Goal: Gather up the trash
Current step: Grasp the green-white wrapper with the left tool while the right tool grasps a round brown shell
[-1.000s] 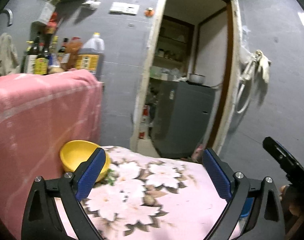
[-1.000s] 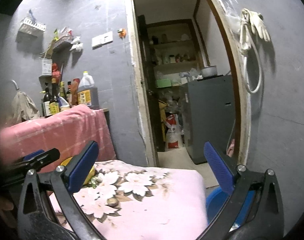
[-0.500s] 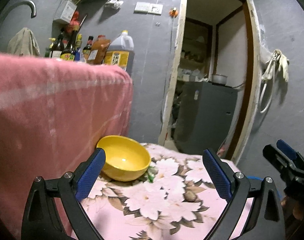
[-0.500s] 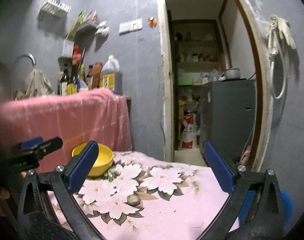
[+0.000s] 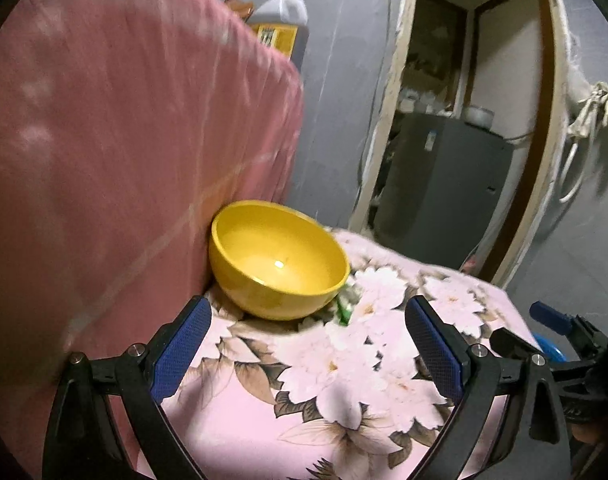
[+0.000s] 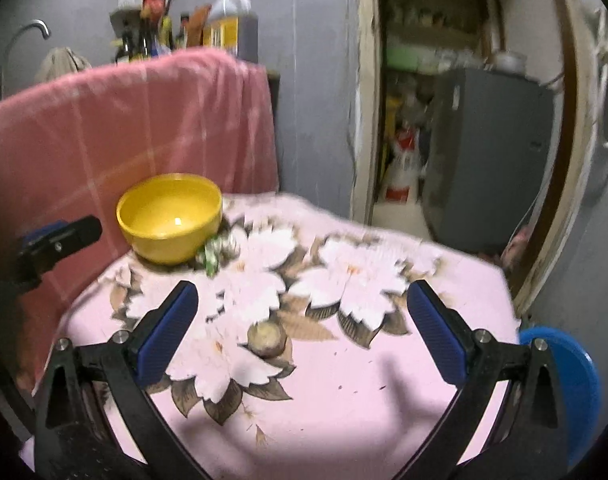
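Gaping wide and empty, left gripper (image 5: pixel 308 338) and right gripper (image 6: pixel 302 318) face yellow bowl (image 6: pixel 170 218); jug (image 5: pixel 279 20) label blurred, perhaps unreadable.

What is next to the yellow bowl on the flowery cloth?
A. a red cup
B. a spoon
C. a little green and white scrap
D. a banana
C: a small green and white scrap lies on the flowery cloth right against the base of the yellow bowl; both grippers are open and away from it.

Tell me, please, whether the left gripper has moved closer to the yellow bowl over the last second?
Yes. The left gripper has come down and forward toward the yellow bowl, which now looms larger beside the pink cloth.
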### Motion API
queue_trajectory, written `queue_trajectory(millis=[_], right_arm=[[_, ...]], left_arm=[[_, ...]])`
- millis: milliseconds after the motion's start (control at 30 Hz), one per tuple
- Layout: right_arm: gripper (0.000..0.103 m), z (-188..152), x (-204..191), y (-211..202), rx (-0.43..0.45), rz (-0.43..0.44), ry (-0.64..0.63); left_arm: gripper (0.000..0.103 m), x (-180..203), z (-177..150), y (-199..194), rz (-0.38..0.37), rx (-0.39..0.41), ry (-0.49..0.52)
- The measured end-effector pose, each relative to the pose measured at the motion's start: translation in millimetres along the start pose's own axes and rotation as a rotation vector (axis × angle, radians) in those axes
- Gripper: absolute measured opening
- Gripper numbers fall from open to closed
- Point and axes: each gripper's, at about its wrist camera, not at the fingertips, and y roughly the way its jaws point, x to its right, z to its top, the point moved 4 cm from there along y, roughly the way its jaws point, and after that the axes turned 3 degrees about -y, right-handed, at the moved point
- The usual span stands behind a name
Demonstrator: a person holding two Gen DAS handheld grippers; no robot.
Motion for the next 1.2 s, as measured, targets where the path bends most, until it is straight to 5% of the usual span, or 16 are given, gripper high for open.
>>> queue_trajectory(millis=[67,233,633,900,1200], right_arm=[[0.103,-3,-2,14,-0.06,0.019,-0.004],[0.083,-14,-8,42,-0.195,0.094,-0.004],[0.038,-34,-21,78,-0.36,0.172,-0.06],[0.036,-30,2,63,-0.298,0.161,-0.017],[0.036,-33,31,49,-0.244,0.162,0.084]], left_arm=[[0.095,-1,-1,8,0.003,-0.032,-0.003],[0.093,1,-6,27,-0.017,-0.115,-0.006],[0.061,14,-10,73,-0.083,-0.285,-0.014],[0.06,23,-9,97,-0.08,-0.317,-0.065],[0.06,27,-1,122,0.016,-0.32,-0.237]])
